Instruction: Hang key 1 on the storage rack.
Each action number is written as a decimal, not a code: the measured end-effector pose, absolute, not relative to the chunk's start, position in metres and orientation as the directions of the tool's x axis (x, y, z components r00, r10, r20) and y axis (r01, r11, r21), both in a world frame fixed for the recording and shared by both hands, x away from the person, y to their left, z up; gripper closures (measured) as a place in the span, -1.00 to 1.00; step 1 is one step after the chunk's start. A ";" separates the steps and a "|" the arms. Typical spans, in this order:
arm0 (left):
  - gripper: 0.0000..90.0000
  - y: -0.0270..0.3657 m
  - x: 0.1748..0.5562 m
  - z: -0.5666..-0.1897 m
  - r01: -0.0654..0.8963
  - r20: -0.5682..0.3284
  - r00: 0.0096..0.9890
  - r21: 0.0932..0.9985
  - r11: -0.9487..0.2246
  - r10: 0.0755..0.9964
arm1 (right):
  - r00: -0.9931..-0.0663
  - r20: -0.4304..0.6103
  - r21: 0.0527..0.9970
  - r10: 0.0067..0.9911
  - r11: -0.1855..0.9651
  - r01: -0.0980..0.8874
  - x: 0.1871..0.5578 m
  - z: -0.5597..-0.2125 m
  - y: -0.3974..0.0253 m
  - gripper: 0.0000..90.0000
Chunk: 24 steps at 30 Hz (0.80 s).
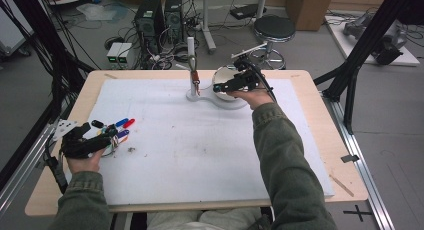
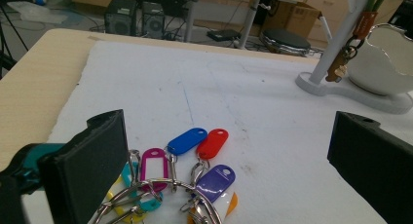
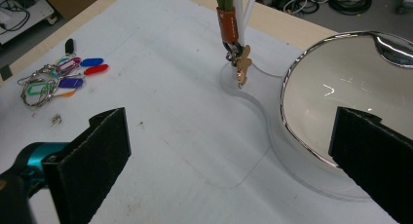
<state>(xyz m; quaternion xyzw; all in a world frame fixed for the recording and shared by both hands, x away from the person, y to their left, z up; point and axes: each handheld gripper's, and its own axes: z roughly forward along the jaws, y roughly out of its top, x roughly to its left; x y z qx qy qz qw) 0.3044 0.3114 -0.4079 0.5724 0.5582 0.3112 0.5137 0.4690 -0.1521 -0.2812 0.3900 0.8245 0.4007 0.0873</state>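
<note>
- My left gripper (image 2: 224,151) is spread wide, hovering just over the bunch of key tags (image 2: 187,170) lying at the white mat's (image 2: 243,97) left edge.
- My right gripper (image 3: 229,156) is also spread wide, grasping nothing, by the white bowl (image 3: 341,83) and key stand (image 3: 234,24).

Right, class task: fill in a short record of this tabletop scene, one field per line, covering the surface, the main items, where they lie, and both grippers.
Surface: white mat on a wooden table
Item 1: bunch of key tags on a ring, colours blue, red, purple, magenta, near the mat's left edge
Item 2: white stand with a hanging key, far side of the mat
Item 3: white bowl on the stand's base
Left gripper: jaws open, at the key tags
Right gripper: jaws open, by the bowl
</note>
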 end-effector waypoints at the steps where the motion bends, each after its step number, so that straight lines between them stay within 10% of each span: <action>1: -0.96 0.311 0.304 -0.408 0.320 -0.216 0.182 0.935 0.150 0.959 | -0.677 0.165 0.727 0.717 0.376 0.575 0.468 -0.281 -0.153 -0.99; 24: -0.96 0.311 0.303 -0.407 0.318 -0.215 0.183 0.936 0.150 0.959 | -0.637 0.112 0.769 0.762 0.340 0.541 0.440 -0.277 -0.183 -0.99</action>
